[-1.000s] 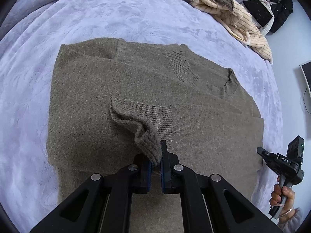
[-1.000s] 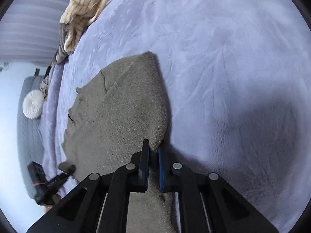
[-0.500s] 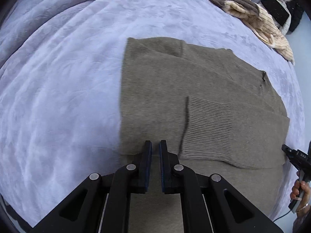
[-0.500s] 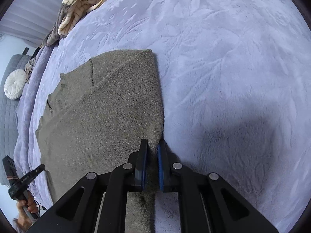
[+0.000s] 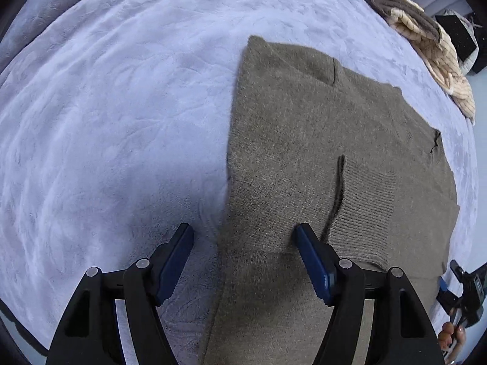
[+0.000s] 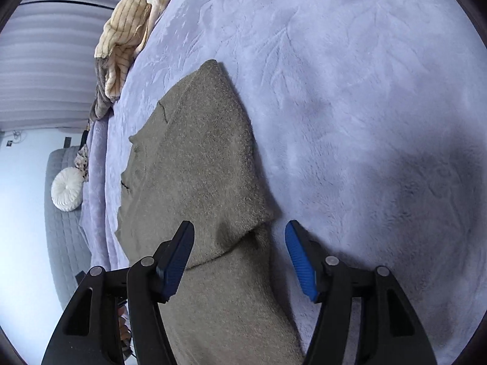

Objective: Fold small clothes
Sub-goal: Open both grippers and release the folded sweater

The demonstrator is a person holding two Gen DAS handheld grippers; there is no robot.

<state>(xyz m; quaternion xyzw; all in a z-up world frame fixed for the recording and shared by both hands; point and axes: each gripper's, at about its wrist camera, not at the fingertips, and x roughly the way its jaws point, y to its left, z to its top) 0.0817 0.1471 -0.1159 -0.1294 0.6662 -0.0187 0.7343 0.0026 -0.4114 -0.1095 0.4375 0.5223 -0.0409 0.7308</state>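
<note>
An olive-brown knit sweater (image 5: pixel 319 140) lies flat on a lilac plush bedspread (image 5: pixel 121 106), both sleeves folded across its front, a ribbed cuff (image 5: pixel 362 203) on top. My left gripper (image 5: pixel 243 237) hangs over the sweater's left edge; its jaws are opening and the cloth lies below them, unpinched. In the right wrist view the same sweater (image 6: pixel 194 158) stretches away. My right gripper (image 6: pixel 239 232) stands above its folded right edge, jaws opening, the pads clear of the cloth. The right gripper's tool (image 5: pixel 465 292) and a hand show at the left view's lower right.
A heap of cream striped and grey clothes (image 5: pixel 426 39) lies at the bedspread's far corner, also clothes (image 6: pixel 127 33) in the right view. A round white cushion (image 6: pixel 67 188) rests on a grey sofa beyond the bed. Bare bedspread (image 6: pixel 365 106) spreads right of the sweater.
The left gripper let go of the sleeve cuff, which now lies flat, and moved to the sweater's left edge. Both grippers went from shut to wide; the right one released the sweater's side edge.
</note>
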